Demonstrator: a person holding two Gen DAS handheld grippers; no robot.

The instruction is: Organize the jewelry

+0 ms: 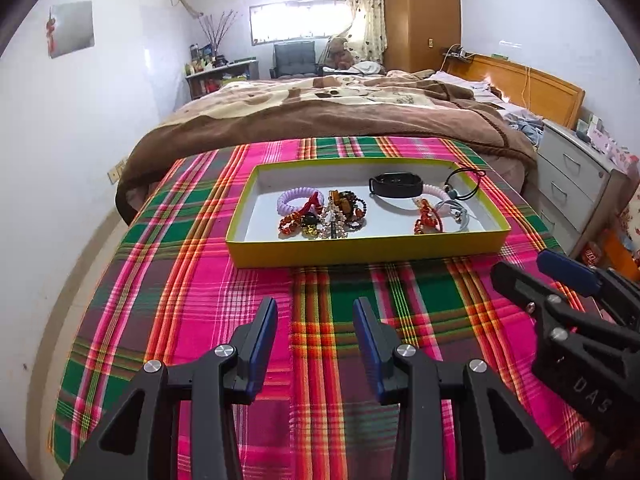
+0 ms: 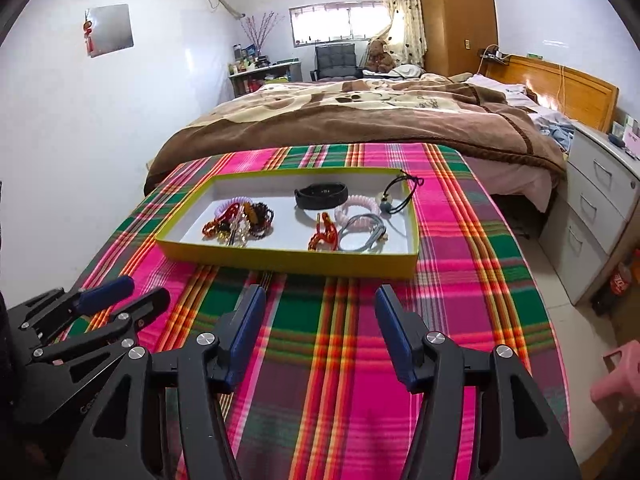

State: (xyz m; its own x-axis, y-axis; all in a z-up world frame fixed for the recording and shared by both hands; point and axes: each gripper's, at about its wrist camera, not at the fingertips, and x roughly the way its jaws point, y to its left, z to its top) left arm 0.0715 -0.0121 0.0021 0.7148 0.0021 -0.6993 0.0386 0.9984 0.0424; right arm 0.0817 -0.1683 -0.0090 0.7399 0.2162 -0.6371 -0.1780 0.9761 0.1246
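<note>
The jewelry lies inside a shallow yellow-green tray (image 1: 360,254) on the plaid-covered tabletop (image 1: 192,280). On the left side of the tray a tangled heap of bead bracelets (image 1: 324,218) touches a lilac coil band (image 1: 294,200). To the right lie a black band (image 1: 396,186), an orange bead string (image 1: 426,220), a grey bangle (image 1: 456,212) and a corded pendant (image 2: 390,202).

This scene fits both a tray waiting to be sorted and a tray just filled, so I name no move. Any pick from the heap needs one strand taken at its free edge, slowly, because the strands will drag each other.

The left gripper (image 1: 316,312) and the right gripper (image 2: 320,300) are both spread apart and empty, hanging over the cloth near the tray.

Only the right wrist view shows the pendant cord clearly reaching over the tray rim, and a pink stool (image 2: 616,376).
</note>
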